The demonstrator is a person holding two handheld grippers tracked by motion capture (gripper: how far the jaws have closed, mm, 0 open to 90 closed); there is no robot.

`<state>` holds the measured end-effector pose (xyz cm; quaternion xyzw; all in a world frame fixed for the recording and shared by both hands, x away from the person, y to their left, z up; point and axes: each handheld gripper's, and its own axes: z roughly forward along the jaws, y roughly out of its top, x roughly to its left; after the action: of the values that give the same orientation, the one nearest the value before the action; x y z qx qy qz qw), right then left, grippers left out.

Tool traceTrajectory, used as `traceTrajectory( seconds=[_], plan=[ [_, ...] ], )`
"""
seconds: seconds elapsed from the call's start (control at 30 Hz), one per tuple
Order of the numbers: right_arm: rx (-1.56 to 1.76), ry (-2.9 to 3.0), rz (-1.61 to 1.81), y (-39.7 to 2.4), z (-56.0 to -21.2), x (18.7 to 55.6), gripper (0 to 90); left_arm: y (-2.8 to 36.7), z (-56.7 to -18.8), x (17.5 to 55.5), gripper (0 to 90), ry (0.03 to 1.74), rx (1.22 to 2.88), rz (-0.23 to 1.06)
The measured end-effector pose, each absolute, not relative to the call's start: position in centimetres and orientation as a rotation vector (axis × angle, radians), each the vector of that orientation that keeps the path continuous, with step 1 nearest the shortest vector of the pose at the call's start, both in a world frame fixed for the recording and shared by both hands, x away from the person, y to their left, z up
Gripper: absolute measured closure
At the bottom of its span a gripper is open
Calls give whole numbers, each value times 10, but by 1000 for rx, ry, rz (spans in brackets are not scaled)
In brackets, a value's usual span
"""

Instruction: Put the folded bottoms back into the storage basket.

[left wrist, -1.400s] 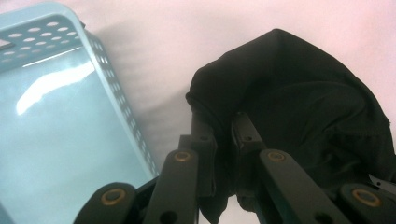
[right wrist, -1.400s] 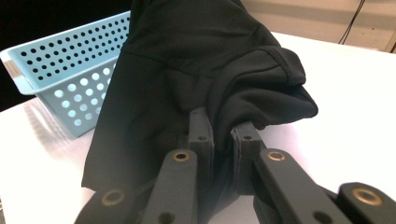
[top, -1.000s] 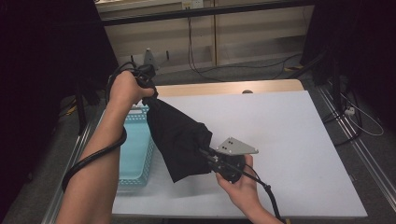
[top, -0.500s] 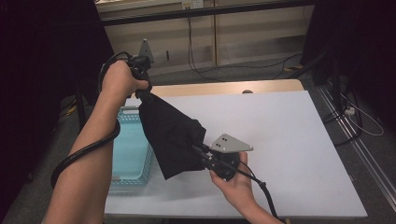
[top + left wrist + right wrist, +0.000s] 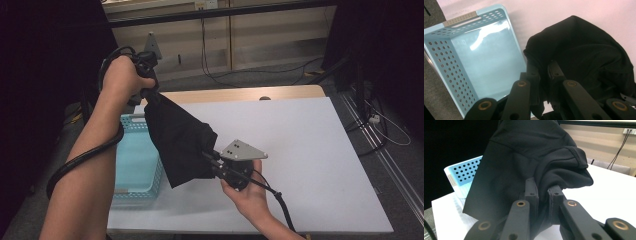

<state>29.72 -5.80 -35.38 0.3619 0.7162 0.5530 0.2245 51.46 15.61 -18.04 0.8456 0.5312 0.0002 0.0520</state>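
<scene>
A black garment point(image 5: 180, 137) hangs stretched in the air between my two grippers, above the left part of the white table point(image 5: 310, 145). My left gripper point(image 5: 149, 95) is raised at the far left and is shut on the garment's upper end. In the left gripper view its jaws pinch a fold of the black garment point(image 5: 584, 50). Lower and nearer the front, my right gripper point(image 5: 212, 159) is shut on the garment's lower edge. The right gripper view shows the black garment point(image 5: 524, 155) bunched between its jaws.
A light blue perforated basket point(image 5: 137, 165) stands empty at the table's left edge, partly under the garment; the basket point(image 5: 474, 62) lies just below my left gripper. Wooden cabinets point(image 5: 225, 35) and floor cables point(image 5: 260, 70) lie beyond the table. Dark curtains flank both sides.
Both hands have lifted the garment a little higher. The left hand has moved up and slightly left, pulling the cloth tauter above the basket.
</scene>
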Motion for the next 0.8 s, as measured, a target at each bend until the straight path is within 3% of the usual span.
traceTrajectory(
  seconds=[0.8],
  plan=[
    [920,2004,1561,-25,-338,305,815,194,-159,513,828,1668,2504,40]
  ],
)
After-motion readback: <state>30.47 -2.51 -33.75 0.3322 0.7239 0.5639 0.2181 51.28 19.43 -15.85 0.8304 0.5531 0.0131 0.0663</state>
